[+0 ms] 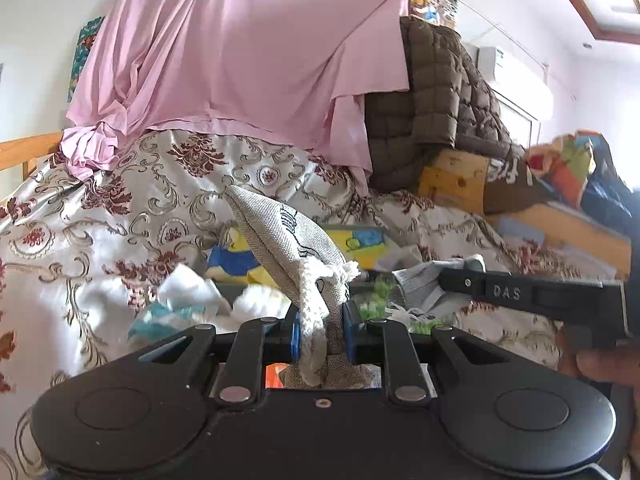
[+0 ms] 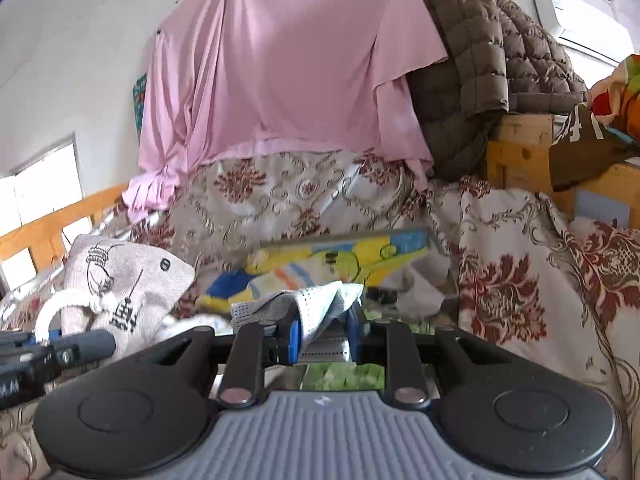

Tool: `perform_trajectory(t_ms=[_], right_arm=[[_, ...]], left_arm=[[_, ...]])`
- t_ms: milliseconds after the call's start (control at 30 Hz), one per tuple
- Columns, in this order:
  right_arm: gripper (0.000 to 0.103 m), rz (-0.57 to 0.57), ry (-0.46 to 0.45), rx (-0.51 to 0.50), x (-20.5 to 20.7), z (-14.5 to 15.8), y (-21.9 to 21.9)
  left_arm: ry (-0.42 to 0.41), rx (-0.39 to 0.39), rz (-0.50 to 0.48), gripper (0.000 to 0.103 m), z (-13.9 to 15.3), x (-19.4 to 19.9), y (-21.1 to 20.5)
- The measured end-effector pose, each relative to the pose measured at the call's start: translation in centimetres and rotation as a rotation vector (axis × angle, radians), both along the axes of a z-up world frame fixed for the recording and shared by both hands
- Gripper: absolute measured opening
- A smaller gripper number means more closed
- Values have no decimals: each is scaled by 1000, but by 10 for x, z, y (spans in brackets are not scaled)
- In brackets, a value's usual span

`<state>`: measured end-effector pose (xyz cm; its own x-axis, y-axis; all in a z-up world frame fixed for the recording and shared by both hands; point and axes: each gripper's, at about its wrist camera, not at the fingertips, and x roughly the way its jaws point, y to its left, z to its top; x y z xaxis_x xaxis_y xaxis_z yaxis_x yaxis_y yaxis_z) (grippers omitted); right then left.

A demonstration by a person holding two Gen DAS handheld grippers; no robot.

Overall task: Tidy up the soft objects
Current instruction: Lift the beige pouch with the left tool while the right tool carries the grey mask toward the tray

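My left gripper (image 1: pixel 322 334) is shut on a beige burlap drawstring bag (image 1: pixel 280 232) with a white rope handle, held up above the bed. The same bag shows at the left of the right wrist view (image 2: pixel 132 280). My right gripper (image 2: pixel 322 336) is shut on a grey-white perforated cloth (image 2: pixel 316 304), lifted off the bed. That cloth also shows in the left wrist view (image 1: pixel 428 284), beside the right gripper's black body (image 1: pixel 532 296). White and teal cloths (image 1: pixel 188 300) lie on the bed below the bag.
A floral bedspread (image 1: pixel 120 216) covers the bed. A pink sheet (image 1: pixel 240 48) hangs behind, with a brown quilted jacket (image 1: pixel 440 92) over a wooden box (image 1: pixel 456 180). A yellow-blue cartoon cloth (image 2: pixel 340 260) and green fluffy fabric (image 2: pixel 340 376) lie ahead.
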<state>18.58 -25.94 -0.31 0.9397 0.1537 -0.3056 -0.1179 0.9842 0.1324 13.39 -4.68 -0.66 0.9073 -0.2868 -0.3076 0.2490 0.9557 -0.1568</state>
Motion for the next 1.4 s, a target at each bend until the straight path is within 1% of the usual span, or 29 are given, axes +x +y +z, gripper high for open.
perform_trajectory(t_ms=[100,167,333,400,500,567,667,833,967,1133,1400], right_arm=[[25,12,-34,32,14,2,-7],[25,13,-53,34,27,4,-9],[25,-24,-71,81,72,6,-22],[25,-41,-90,82,87,6,-28],[25,-50,-112,57,101,6,-33],[25,-71,-105,84,112,6,-40],[25,-106,-90,138,130,5,-52],[25,-187,-51,247,165,-2,-71],[25,-215,19,252,189,-15,-83],[25,-277,125,323,207,-26,-98],[26,-260,195,353,223,-33,-105]], left_arm=[[-9,-2,9,22,10,23,-1],[-17,8,8,22,16,41,-3],[-22,34,0,22,28,91,-10],[-23,30,2,22,34,112,-13],[-15,15,7,22,40,143,-16],[0,0,3,22,43,163,-19],[26,-23,-6,22,45,191,-25],[46,-29,-19,22,43,228,-40],[81,-4,-31,22,37,256,-56],[143,21,-48,22,25,287,-73],[207,50,-40,22,1,310,-91]])
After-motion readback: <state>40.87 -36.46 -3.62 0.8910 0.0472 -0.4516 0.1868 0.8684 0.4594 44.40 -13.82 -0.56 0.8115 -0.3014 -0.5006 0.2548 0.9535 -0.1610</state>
